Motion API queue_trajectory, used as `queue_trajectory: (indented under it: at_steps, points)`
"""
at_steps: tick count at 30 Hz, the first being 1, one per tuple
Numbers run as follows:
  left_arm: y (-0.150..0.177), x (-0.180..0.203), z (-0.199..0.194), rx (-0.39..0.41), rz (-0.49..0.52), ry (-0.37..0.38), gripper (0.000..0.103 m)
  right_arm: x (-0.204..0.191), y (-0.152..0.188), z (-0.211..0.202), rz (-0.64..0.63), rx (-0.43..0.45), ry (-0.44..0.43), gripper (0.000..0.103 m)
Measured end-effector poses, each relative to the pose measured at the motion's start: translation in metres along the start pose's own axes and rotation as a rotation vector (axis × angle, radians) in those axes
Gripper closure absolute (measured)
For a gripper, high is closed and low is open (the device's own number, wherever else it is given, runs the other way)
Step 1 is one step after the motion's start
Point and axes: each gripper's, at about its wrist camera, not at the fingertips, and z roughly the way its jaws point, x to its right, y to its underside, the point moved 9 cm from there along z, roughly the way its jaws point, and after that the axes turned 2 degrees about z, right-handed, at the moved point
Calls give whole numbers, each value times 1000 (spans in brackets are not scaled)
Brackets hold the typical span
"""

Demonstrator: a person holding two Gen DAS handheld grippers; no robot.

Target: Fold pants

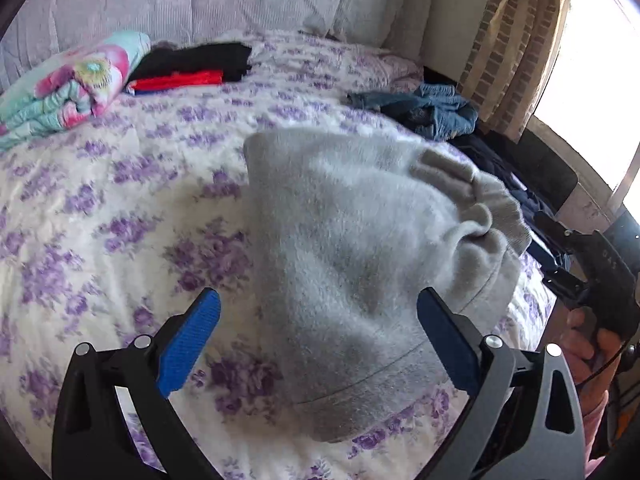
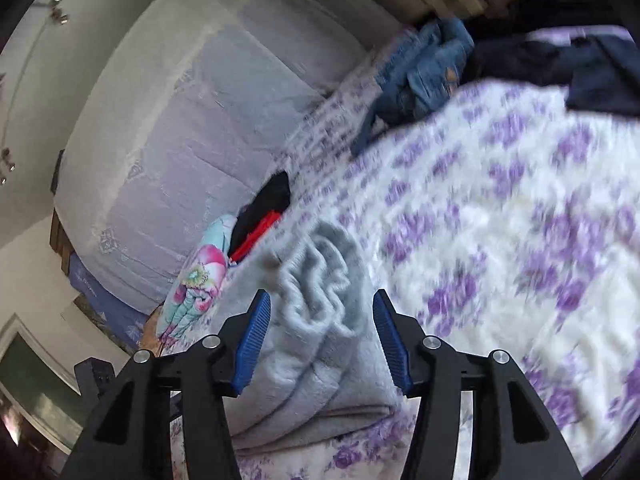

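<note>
On the far left of the bed, a pastel folded blanket point(image 1: 68, 88) and a black-and-red stack point(image 1: 192, 66) line the back edge, leaving broad bare floral bedspread point(image 1: 100, 200) in front. Midway lie the grey fleece pants point(image 1: 352, 248), folded, their near edge close to the bed's front. Left gripper point(image 1: 320, 344) gapes wide above them, pads clear of cloth. Right gripper point(image 2: 320, 344) stands half open astride the bunched waistband (touching nothing, it seems). Crumpled jeans point(image 1: 432, 110) crowd the right corner.
</note>
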Motion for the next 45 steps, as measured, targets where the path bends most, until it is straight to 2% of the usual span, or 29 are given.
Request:
queue_trajectory:
  at_steps: [2,3,5,7,8,10,11,13,14,15,17,19,20,21,22,23,24,25,27,29,30,31,32,34,36,39,41,45]
  points:
    - [-12,11,-18,71,21,29,7,-34,-15,2,-94,7,-87,52]
    - [-15,23,-22,92,33,71,7,-48,-19,10,-133,-11,-124,58]
    - [-15,46,-19,99,72,131,7,-57,-21,39,-162,-69,-134,68]
    - [-7,63,-6,83,108,138,7,-42,-13,78,-137,-171,-84,73]
    - [1,71,5,52,121,145,7,-25,-6,97,-112,-233,-25,75]
    - [20,81,24,-18,124,182,7,14,7,120,-75,-288,85,81]
    - [29,83,33,-28,137,167,7,27,9,124,-51,-294,83,94]
    - [37,91,33,-9,236,91,7,31,6,112,42,-289,17,94]
    - [37,93,27,-3,268,80,7,25,2,101,40,-272,5,92]
    - [35,97,16,13,281,104,7,14,-2,89,6,-241,-6,87]
    - [25,99,-12,70,274,157,6,-21,-5,57,-133,-173,-50,87]
    - [18,92,-36,148,269,162,6,-52,7,34,-226,-156,-141,86]
    - [17,89,-40,161,265,156,5,-60,16,28,-258,-170,-179,84]
    - [19,85,-39,157,255,157,5,-65,28,28,-287,-197,-194,79]
    - [23,82,-34,136,242,161,5,-60,43,31,-316,-241,-168,79]
    - [31,79,-22,87,218,166,5,-44,62,39,-339,-301,-95,79]
    - [40,76,-11,45,197,184,5,-28,74,44,-344,-340,-46,84]
    - [51,74,1,8,178,202,5,-16,82,43,-321,-352,-57,87]
    - [63,72,7,0,196,170,5,-9,81,31,-249,-350,-122,88]
    - [63,78,-7,26,249,148,5,-12,72,13,-244,-320,-153,83]
    - [59,78,-16,37,249,167,5,-13,64,2,-259,-278,-147,69]
    - [52,76,-26,56,237,184,5,-14,57,-6,-267,-245,-136,60]
    - [42,69,-38,86,209,190,5,-13,52,-11,-267,-223,-130,53]
    - [25,48,-48,105,142,169,5,-9,47,-17,-243,-206,-129,53]
    - [12,21,-43,89,61,125,5,-5,43,-21,-210,-195,-136,53]
    - [2,-15,-21,7,-64,76,5,-1,40,-13,-182,-194,-127,45]
    - [1,-30,-3,-70,-156,91,5,-1,36,-10,-184,-194,-118,40]
    - [9,-37,16,-138,-250,123,5,-4,29,1,-187,-192,-105,32]
